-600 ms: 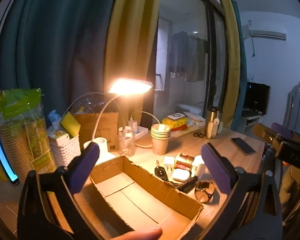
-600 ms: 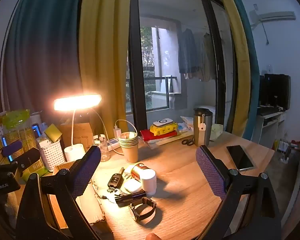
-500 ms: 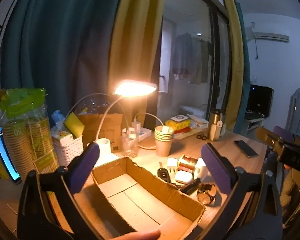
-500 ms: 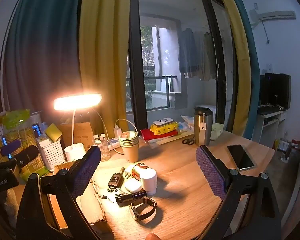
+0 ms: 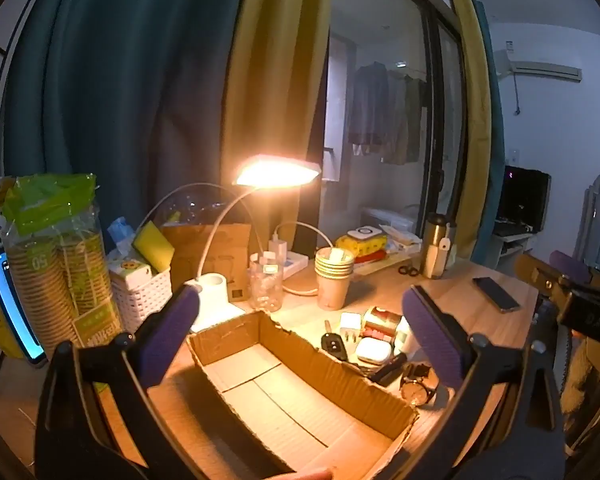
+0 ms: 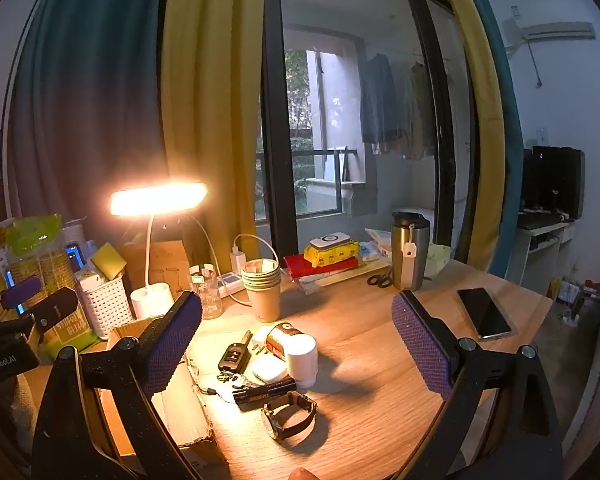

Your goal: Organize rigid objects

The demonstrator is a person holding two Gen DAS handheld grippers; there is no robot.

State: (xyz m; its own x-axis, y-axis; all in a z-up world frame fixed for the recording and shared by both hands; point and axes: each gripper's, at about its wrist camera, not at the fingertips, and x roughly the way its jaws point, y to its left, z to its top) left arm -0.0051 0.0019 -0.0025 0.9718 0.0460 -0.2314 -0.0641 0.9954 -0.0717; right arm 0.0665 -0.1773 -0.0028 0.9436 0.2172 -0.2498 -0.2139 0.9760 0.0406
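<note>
Both grippers — left gripper (image 5: pixel 300 344), right gripper (image 6: pixel 296 344) — are held with fingers spread, empty. The watch (image 6: pixel 289 416), on the bench (image 6: pixel 380 344) beside the cardboard box (image 5: pixel 340 376), is judged light, rigid-cased — best taken across its strap.

Between my left claw's (image 5: pixel 300 332) purple dimpled pads (image 5: pixel 168 336) sits a plain brown cardboard box (image 5: pixel 300 392). Ahead of my right claw (image 6: pixel 296 336): black car key (image 6: pixel 232 356), white earbud case (image 6: pixel 269 369), black-strapped watch (image 6: pixel 290 420), light woodgrain counter (image 6: pixel 380 360).

Home: curtains (image 6: pixel 204 100), hung clothes (image 6: pixel 396 104), desk (image 6: pixel 372 344)
</note>
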